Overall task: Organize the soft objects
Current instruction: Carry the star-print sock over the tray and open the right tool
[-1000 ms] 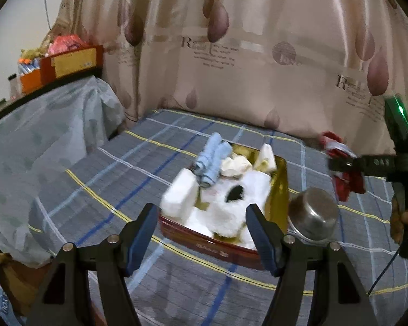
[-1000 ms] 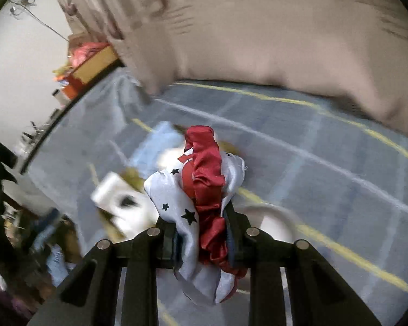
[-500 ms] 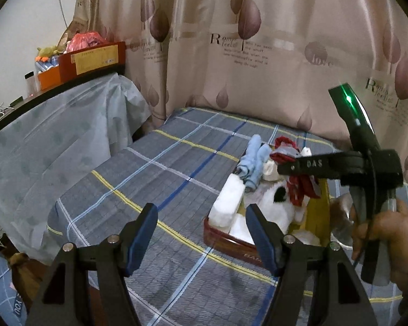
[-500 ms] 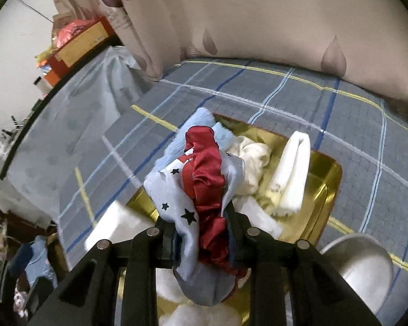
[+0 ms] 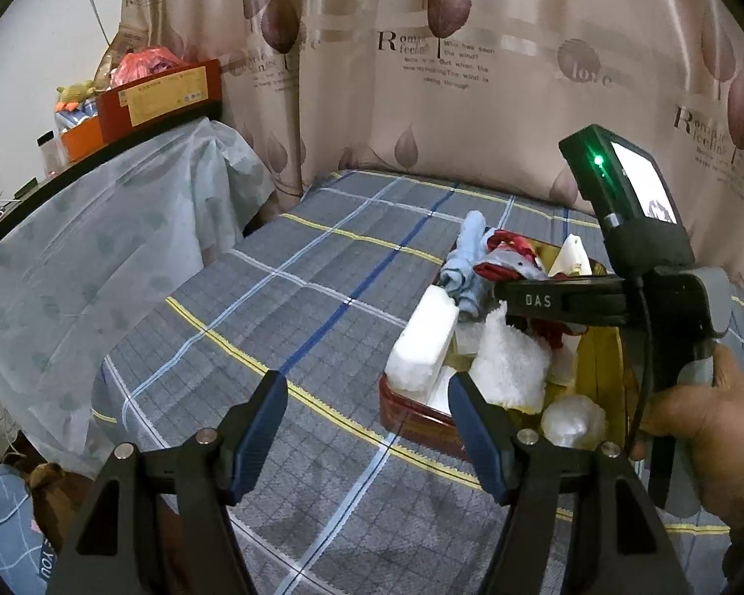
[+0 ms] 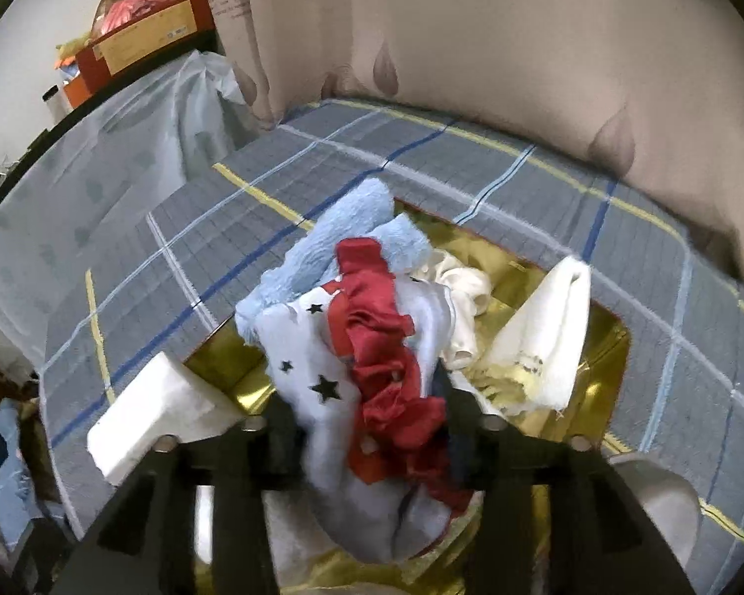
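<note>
Right gripper jaws clenched on the red/white star cloth, which sits between them and bulges out ahead, over the gold tin. Tin is on the plaid bed and holds a blue towel, white foam and white cloths. Left gripper jaws released, nothing between them, hanging over the bed just beside the tin's near edge.
</note>
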Available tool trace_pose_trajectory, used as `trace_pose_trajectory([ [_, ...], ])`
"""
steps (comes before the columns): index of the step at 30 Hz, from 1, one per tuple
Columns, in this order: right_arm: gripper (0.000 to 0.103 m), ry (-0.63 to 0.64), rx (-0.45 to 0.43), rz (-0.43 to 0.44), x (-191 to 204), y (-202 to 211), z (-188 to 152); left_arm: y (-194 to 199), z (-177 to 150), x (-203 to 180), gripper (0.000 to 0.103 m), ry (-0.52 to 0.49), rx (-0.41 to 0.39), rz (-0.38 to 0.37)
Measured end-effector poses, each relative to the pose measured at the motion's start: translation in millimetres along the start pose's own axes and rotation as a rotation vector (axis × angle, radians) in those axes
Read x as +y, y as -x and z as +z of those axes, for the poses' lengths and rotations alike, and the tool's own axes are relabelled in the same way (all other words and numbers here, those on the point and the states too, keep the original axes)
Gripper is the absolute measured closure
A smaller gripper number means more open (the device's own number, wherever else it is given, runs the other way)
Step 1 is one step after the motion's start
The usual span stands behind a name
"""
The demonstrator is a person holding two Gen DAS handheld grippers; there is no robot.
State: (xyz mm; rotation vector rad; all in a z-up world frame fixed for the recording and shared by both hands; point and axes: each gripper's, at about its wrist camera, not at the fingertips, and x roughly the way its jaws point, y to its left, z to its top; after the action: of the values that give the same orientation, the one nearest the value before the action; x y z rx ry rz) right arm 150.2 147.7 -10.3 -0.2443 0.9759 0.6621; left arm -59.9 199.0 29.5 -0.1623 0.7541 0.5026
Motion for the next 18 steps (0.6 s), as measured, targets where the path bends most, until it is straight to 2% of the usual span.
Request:
trace_pose_trajectory([
  [3, 0.044, -0.011, -0.025, 0.012, -1.3, 6.0, -2.3, -0.4, -0.2, -0.5, 0.034, -0.002, 0.006, -0.001],
  [7, 0.039, -0.017, -0.045, 0.015, -2.9, 15.9, -5.1, -2.5, -1.2, -1.5, 0.034, -0.006, 0.019, -0.001],
  [8, 0.034, -0.02, -0.053, 0.011, -3.4, 18.8, -5.7, -3.2, -1.6, -1.9, 0.034, -0.006, 0.022, 0.0],
  [18, 0.034, -0.065, -0.132, 0.103, -4.3, 54.0, -16.0, -4.0, -2.1, -0.4, 0.034, -0.001, 0.03, 0.007],
])
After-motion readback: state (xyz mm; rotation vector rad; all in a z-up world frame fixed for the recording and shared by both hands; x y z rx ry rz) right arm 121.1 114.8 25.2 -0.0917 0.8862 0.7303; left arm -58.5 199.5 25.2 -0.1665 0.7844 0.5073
